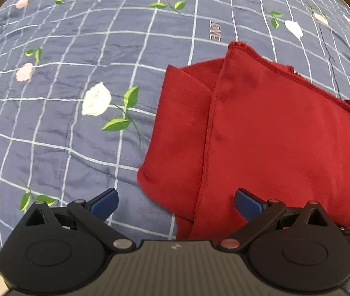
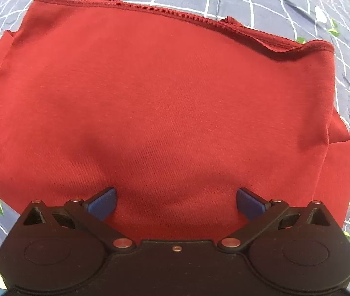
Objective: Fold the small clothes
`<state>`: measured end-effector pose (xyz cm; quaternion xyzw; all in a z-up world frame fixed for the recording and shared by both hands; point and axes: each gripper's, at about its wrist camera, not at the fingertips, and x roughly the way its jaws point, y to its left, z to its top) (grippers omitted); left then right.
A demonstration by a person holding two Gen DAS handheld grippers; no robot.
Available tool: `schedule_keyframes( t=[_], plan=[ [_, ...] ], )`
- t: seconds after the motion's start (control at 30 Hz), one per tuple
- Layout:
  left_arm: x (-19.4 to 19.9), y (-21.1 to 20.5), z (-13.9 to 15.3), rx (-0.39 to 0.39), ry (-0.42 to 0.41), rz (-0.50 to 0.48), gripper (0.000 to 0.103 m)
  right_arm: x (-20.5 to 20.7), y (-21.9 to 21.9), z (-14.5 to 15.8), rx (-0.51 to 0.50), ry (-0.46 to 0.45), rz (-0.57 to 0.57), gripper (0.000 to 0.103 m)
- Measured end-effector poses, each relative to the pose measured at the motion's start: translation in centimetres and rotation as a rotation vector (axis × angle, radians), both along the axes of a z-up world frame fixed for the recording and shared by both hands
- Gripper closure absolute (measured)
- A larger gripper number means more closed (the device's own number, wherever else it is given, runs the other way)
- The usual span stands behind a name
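Red knit garment (image 2: 170,103) lies folded flat on the blue checked bedspread (image 1: 76,79) printed with flowers. My right tongs (image 2: 176,201) hang directly over its near portion, blue fingertips (image 2: 103,203) spread wide and gripping nothing, cloth showing between them. My left tongs (image 1: 176,203) sit at the garment's left edge, likewise released: the left tip is over bare bedspread, the right tip over red fabric. Ahead of the right tongs, the stitched hem (image 2: 175,12) runs across the far side, slightly ruffled toward the right. A folded layer shows along the left edge (image 1: 182,113).
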<state>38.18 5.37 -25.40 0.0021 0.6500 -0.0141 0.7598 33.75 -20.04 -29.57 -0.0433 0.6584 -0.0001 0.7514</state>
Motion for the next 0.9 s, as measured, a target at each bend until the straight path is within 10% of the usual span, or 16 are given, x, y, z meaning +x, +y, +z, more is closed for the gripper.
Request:
schedule_keyframes(
  t=[0.37, 0.9],
  plan=[
    [-1.0, 2.0, -3.9, -0.158, 0.129, 0.097, 0.003, 0.8, 0.1, 0.1, 0.008, 0.008, 0.001, 0.000],
    [-0.9, 1.2, -2.6, -0.212, 0.120, 0.121, 0.049, -0.7, -0.4, 0.7, 0.026, -0.050, -0.028, 0.000]
  ],
)
